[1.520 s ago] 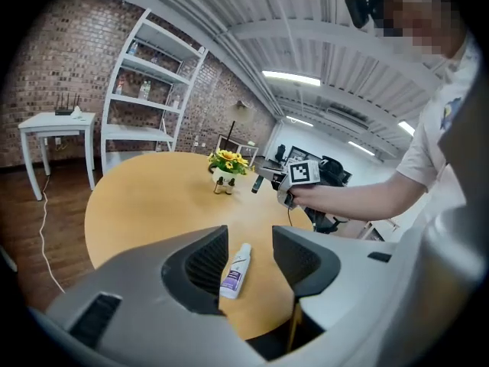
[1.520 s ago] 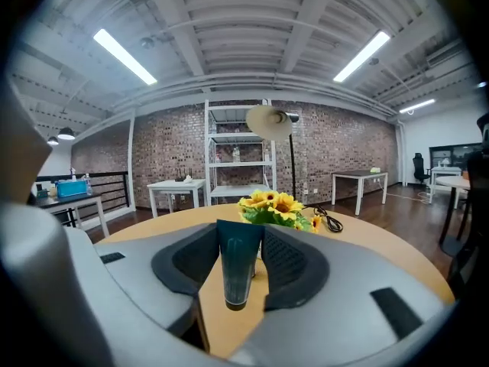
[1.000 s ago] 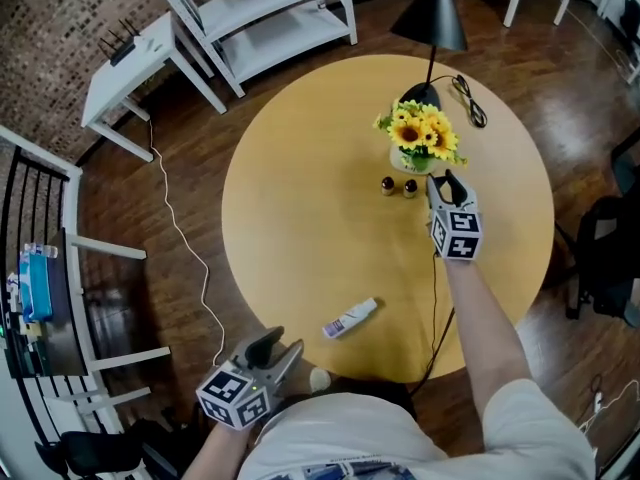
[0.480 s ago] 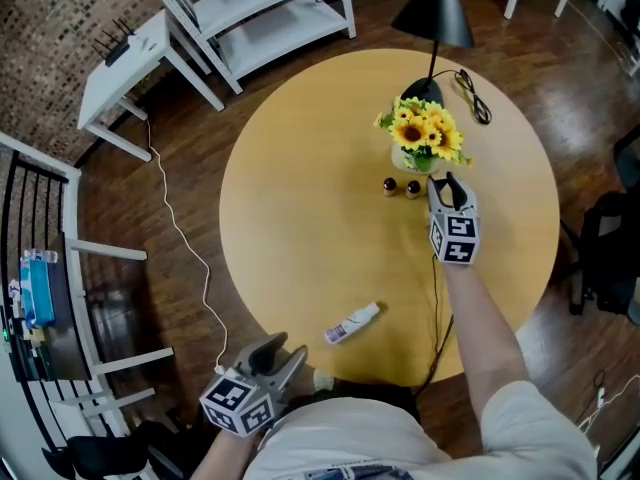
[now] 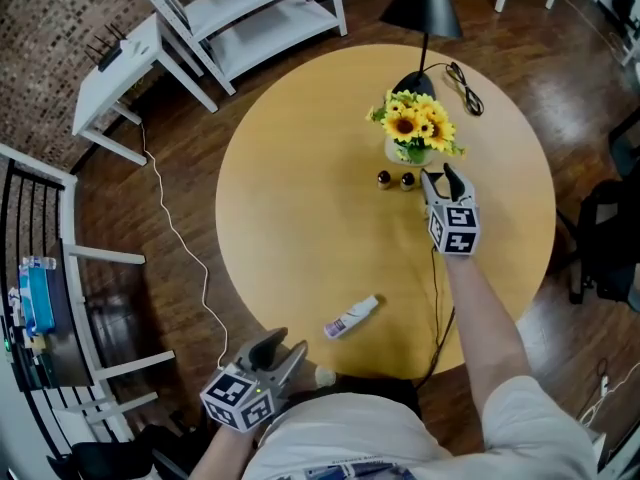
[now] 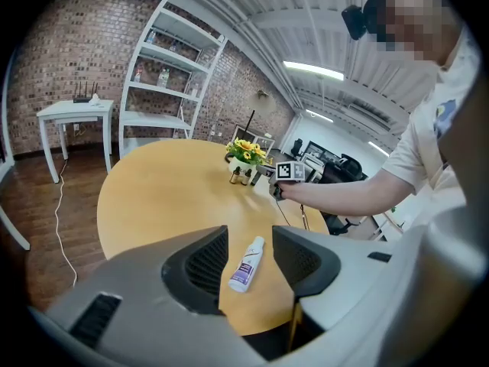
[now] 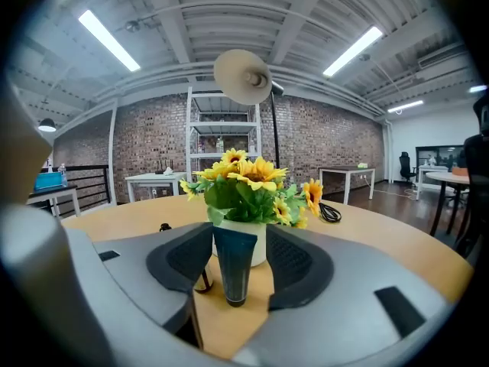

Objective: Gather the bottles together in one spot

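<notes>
Both jaw pairs are gaping: the right gripper (image 5: pixel 437 175), just opening, is flanking an upright dark tube (image 7: pixel 234 258); a white bottle (image 5: pixel 351 317) is lying ahead of the left gripper (image 5: pixel 280 346).

Loft-style office, brick walls (image 6: pixel 69 67), white shelving (image 5: pixel 265 3), white desks (image 6: pixel 76 107), office chairs (image 7: pixel 405 163), ceiling strip lights (image 7: pixel 351 50)

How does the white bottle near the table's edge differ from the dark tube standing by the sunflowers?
Colour: the white bottle is white with a purple label; the dark tube is dark teal. Pose: the bottle lies on its side; the tube stands upright. Place: the bottle lies alone; the tube stands right before the sunflowers. Both rest on the round table.
</notes>
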Demonstrator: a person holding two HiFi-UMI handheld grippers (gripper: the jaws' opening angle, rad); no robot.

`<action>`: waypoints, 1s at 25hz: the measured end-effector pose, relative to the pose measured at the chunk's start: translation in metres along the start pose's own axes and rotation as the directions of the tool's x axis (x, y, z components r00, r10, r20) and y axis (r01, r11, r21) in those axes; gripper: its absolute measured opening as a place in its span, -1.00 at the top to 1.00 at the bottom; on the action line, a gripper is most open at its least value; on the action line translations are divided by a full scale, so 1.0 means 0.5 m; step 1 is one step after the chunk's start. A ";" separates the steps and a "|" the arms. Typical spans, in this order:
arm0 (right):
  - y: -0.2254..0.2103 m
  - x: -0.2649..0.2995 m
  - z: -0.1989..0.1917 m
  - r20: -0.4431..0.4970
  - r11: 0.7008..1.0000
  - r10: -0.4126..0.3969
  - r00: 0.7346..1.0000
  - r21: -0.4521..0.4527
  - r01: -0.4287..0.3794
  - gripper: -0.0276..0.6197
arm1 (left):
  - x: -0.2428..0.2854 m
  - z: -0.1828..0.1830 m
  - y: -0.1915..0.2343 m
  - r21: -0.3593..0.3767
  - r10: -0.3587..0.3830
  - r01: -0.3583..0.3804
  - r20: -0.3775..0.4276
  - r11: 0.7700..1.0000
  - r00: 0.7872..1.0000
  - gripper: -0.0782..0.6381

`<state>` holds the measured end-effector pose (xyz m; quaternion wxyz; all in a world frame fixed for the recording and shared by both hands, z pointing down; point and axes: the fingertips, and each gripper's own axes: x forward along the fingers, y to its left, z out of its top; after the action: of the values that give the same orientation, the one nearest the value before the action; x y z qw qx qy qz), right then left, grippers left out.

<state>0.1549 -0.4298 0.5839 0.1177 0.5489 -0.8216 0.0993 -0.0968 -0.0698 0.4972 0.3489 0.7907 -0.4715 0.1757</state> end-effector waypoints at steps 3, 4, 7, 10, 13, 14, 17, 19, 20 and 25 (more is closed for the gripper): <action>0.008 -0.013 0.013 0.012 1.000 0.018 1.000 -0.010 -0.017 0.16 | -0.003 -0.010 -0.001 0.004 -0.008 0.008 -0.001 1.000 1.000 0.25; 0.011 -0.019 0.018 0.017 1.000 0.026 1.000 -0.012 -0.026 0.16 | -0.005 -0.013 -0.002 0.002 -0.013 0.013 -0.002 1.000 1.000 0.25; 0.023 -0.031 0.030 0.023 0.998 0.056 0.998 -0.030 -0.055 0.16 | -0.010 -0.017 -0.005 0.003 -0.024 0.024 -0.004 1.000 1.000 0.25; 0.025 -0.044 0.043 0.029 0.997 0.055 0.998 -0.053 -0.053 0.16 | -0.014 -0.019 0.000 0.006 -0.027 0.027 0.002 1.000 1.000 0.25; 0.026 -0.081 0.067 0.058 0.999 0.036 0.998 -0.033 -0.035 0.16 | -0.016 -0.013 0.002 0.015 -0.037 0.037 0.014 0.999 0.999 0.25; 0.029 -0.101 0.076 0.069 0.999 0.032 0.997 -0.025 -0.031 0.16 | -0.016 -0.008 0.000 0.021 -0.045 0.045 0.019 0.999 0.999 0.25; 0.053 -0.175 0.090 0.081 0.999 0.040 0.996 -0.023 -0.038 0.16 | -0.015 0.002 -0.008 0.046 -0.081 0.079 0.038 0.996 0.996 0.25; 0.081 -0.241 0.082 0.066 0.998 0.053 0.996 -0.028 -0.051 0.16 | -0.018 0.000 -0.012 0.070 -0.109 0.106 0.043 0.992 0.993 0.25; 0.096 -0.280 0.075 0.053 0.998 0.058 0.997 -0.030 -0.056 0.16 | -0.022 -0.002 -0.015 0.082 -0.125 0.121 0.043 0.989 0.991 0.25; 0.178 -0.499 0.026 -0.025 0.998 0.051 0.998 -0.037 -0.052 0.16 | -0.064 -0.008 -0.031 0.102 -0.217 0.208 0.084 0.973 0.973 0.25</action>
<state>0.1637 -0.1807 0.4931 0.1351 0.5241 -0.8357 0.0934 -0.0990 -0.0423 0.4748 0.3060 0.8593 -0.3915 0.1211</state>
